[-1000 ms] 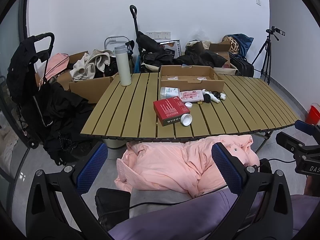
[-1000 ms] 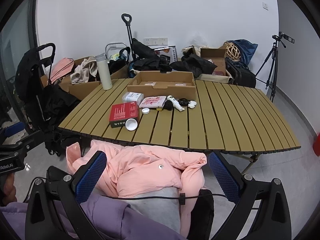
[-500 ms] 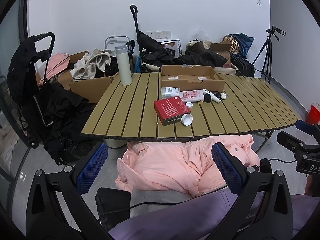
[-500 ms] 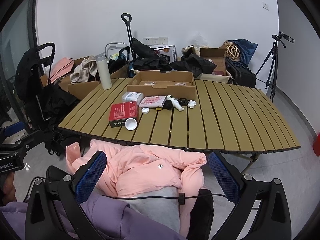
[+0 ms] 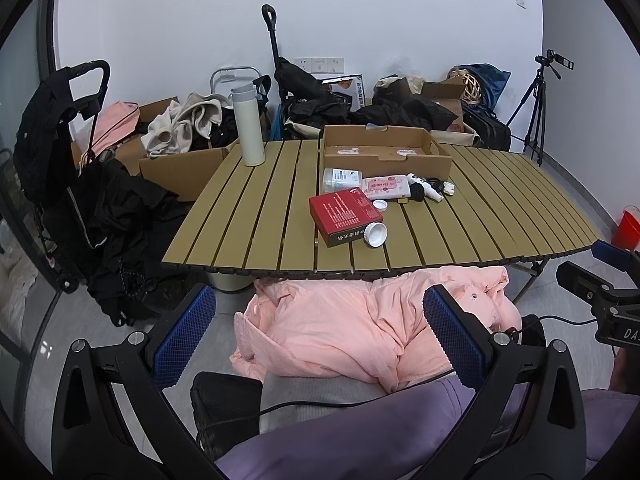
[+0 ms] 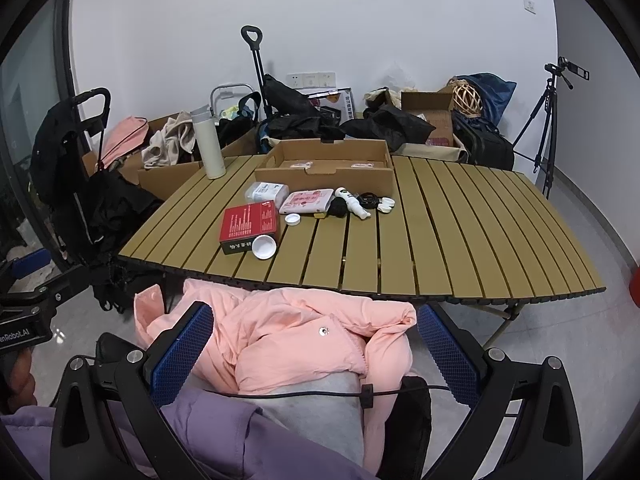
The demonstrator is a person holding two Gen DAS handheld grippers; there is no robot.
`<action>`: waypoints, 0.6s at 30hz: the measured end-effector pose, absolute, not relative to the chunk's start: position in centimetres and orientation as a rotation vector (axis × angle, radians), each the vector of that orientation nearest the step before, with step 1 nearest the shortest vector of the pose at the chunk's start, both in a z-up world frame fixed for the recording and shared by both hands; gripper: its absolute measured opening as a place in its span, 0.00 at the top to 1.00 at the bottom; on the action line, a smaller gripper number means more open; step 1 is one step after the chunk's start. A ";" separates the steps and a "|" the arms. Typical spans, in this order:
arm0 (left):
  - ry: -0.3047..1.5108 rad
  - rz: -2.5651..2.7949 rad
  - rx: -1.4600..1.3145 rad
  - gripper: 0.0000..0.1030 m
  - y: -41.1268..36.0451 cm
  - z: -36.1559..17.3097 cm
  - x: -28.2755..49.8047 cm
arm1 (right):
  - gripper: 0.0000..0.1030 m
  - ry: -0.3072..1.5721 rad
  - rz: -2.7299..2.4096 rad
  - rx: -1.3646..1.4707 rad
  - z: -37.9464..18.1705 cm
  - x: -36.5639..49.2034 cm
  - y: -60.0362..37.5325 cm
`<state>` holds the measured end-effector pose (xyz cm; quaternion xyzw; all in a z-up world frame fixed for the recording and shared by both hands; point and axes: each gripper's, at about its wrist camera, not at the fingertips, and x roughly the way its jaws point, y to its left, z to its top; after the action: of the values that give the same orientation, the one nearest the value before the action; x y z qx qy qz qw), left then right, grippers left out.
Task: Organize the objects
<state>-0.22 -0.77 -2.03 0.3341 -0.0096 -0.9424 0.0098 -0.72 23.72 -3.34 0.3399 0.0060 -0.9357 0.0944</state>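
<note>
Left gripper [image 5: 320, 322]: jaws spread, empty, above pink jacket [image 5: 360, 328].
Right gripper [image 6: 314, 338]: jaws spread, empty.
Red box [image 6: 250, 226]: on slatted table [image 6: 460, 232], well ahead of both grippers.

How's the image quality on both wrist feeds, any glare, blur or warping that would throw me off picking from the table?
Left wrist view: sharp, even light, soft shadows; fisheye bends the table edge and corners go black; red box print resolves as lines only. Right wrist view: equally sharp, same bowing, no glare on the cardboard tray; faint floor reflections at the left edge.
</note>
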 end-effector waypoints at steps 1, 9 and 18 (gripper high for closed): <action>-0.028 -2.941 1.046 0.00 -0.8 -2.1 -0.3 | 0.00 0.018 -2.771 1.009 -3.4 -0.7 23.7; -0.040 -2.924 1.066 0.00 -0.9 -2.4 -1.8 | 0.00 -0.041 -2.737 1.034 -4.1 -2.0 24.1; -0.074 -2.951 0.996 0.00 -3.1 -5.2 -8.4 | 0.00 0.154 -2.822 0.726 -4.1 -5.9 23.5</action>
<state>-8.45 -3.07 -5.19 0.3195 -0.0237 -0.9472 0.0130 -5.90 23.46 -4.13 0.2473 0.0524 -0.9611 0.1114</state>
